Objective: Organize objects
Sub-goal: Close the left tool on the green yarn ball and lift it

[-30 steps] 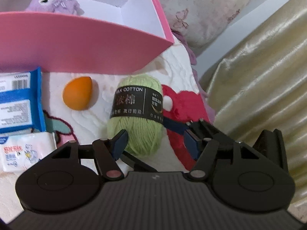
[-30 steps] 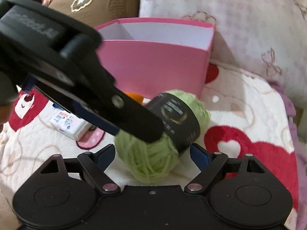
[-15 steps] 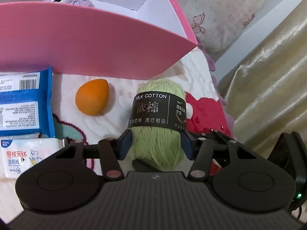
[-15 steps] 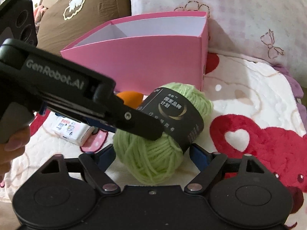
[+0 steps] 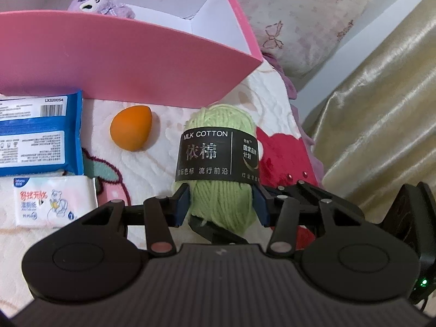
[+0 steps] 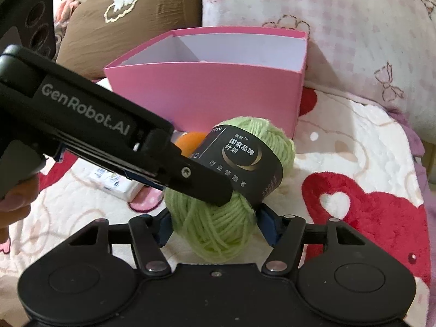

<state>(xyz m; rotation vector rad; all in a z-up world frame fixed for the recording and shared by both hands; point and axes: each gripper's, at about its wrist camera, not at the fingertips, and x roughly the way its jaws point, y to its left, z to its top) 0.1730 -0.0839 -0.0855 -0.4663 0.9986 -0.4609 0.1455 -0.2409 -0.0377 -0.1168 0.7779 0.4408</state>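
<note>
Green yarn ball with black label (image 5: 218,182) looks pinched by left gripper (image 5: 221,207) and right gripper (image 6: 215,224); next, lift into pink cardboard box (image 5: 130,62).

Reading "MILK COTTON" and 依棉 on the yarn ball's black band (image 5: 216,156); "LX320054" on the blue pack (image 5: 41,133); "GenRobot.AI" on the left tool (image 6: 207,190).

Patterned pillows (image 6: 340,27) and brown cushion (image 6: 130,13) behind, heart-print blanket (image 6: 354,190), gold curtain (image 5: 381,109).
</note>
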